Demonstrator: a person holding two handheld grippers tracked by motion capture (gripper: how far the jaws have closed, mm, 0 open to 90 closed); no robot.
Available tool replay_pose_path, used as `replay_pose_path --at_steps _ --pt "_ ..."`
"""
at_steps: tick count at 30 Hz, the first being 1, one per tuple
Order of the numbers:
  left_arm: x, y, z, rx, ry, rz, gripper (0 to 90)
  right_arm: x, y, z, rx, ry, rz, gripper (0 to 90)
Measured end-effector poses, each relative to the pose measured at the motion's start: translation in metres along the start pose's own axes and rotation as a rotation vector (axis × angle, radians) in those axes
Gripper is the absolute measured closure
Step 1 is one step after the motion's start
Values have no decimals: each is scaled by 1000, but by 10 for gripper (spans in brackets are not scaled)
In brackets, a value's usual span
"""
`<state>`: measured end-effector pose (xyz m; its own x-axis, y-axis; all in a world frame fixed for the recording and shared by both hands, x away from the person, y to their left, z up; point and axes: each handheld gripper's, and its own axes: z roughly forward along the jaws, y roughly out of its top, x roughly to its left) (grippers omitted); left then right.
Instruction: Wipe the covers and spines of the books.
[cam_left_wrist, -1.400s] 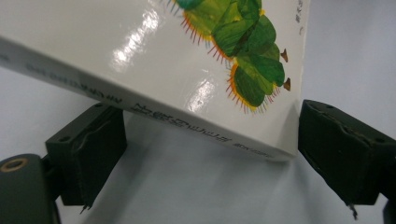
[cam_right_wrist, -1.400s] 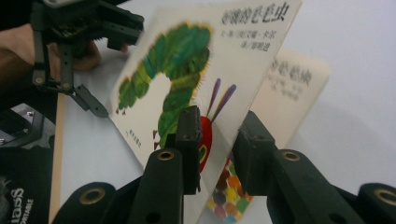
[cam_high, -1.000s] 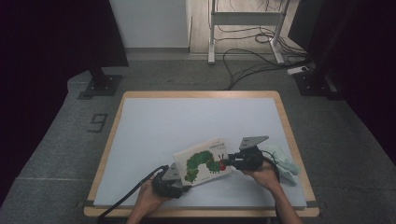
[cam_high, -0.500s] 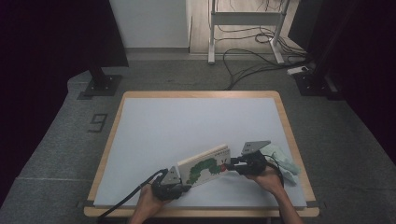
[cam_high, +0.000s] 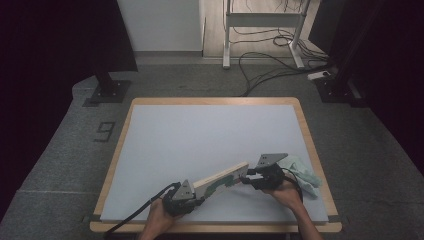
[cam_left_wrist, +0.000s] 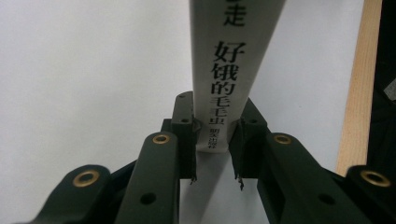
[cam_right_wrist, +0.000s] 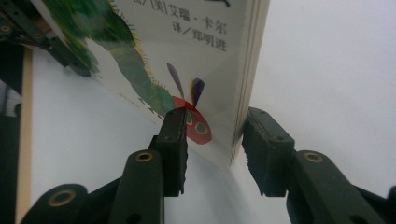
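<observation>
So the picture book (cam_high: 220, 179) is up on its edge near the worktop's (cam_high: 210, 135) front. Left claw (cam_left_wrist: 212, 140) has just been closing, now clamping the spine; right claw (cam_right_wrist: 212, 140) has been loosening off the page edge. Handover looks mostly done; setting it down is left.

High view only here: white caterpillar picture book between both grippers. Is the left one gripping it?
Observer: Yes. The left gripper has just been closing its fingers, which pinch the white picture book with the green caterpillar by its spine end.
Operator: And the right?
Observer: The right gripper has just been opening; one finger touches the cover at the red head, the other finger stands just off the page edges.
Operator: Any text on the spine?
Observer: Black Chinese characters.
</observation>
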<state>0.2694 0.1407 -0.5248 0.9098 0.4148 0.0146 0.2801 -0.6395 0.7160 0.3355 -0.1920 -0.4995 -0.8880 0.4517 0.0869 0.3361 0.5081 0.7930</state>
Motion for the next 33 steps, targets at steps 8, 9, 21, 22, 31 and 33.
replay_pose_path --at_steps 8,9,21,22,31,33 --pt "12 0 -3 21 70 13 743 -5 10 10 -26 -32 -9 616" --pt "15 0 -4 24 77 12 743 -6 12 12 -29 -35 -8 617" --pt "29 -7 -7 -2 78 -35 743 -15 29 27 -27 -46 -3 616" --pt "29 -7 -6 -2 79 -33 743 -15 28 27 -28 -47 2 612" --pt "28 -8 -6 -4 90 -27 737 -8 24 6 -3 -122 34 378" --pt "28 -8 -6 -4 90 -29 735 -7 21 -5 14 -156 49 331"
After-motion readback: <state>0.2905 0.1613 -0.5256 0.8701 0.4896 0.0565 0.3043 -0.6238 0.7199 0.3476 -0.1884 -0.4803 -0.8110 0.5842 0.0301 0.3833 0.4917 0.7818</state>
